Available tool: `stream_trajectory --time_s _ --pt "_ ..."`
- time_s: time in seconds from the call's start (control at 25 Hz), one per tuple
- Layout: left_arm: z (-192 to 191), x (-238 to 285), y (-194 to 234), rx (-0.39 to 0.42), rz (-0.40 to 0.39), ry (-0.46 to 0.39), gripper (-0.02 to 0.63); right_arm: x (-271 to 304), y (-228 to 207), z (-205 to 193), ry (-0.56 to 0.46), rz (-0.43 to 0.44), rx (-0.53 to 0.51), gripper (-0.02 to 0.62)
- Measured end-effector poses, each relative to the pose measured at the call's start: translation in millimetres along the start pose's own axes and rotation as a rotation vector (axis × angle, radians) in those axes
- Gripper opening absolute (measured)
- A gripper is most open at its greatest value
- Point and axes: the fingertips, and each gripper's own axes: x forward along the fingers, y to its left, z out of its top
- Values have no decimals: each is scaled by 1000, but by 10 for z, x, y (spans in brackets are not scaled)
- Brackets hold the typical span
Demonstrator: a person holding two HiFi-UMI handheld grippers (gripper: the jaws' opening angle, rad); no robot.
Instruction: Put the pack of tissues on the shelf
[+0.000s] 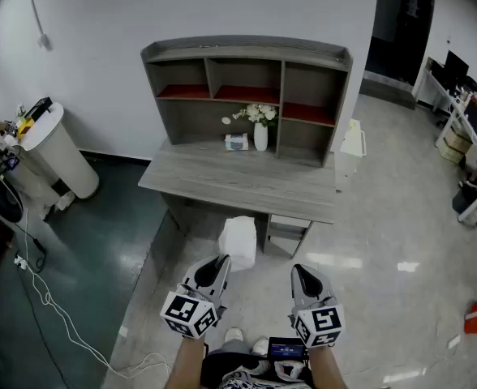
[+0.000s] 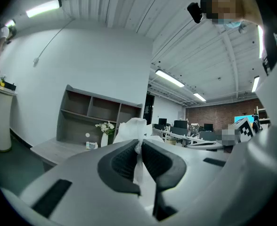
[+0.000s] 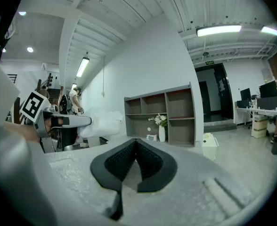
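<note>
My left gripper (image 1: 220, 261) is shut on the white plastic wrap of the pack of tissues (image 1: 238, 240), which hangs in front of it above the floor. In the left gripper view the wrap (image 2: 131, 128) is pinched between the two dark pads. The right gripper (image 1: 300, 273) is beside it, shut and empty; its pads meet in the right gripper view (image 3: 136, 147), where the pack (image 3: 103, 124) shows at the left. The grey shelf (image 1: 247, 96) with red-lined compartments stands on the back of a grey desk (image 1: 238, 186), ahead of both grippers.
A white vase with flowers (image 1: 260, 130) and a small box (image 1: 237, 142) stand in the shelf's lower opening. A white bin (image 1: 56, 154) is at the left wall, a white cable (image 1: 52, 306) runs over the floor, and a small white bin (image 1: 353, 143) stands right of the desk.
</note>
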Motion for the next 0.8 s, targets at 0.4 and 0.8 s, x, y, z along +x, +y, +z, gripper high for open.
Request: stream_trajectory --time_s 0.4,0.8 --pt "91 -128 44 4 29 -18 20 -122 -144 92 -36 -37 26 4" --pt "238 -16 427 -9 69 -75 20 297 -96 212 -62 21 19 5"
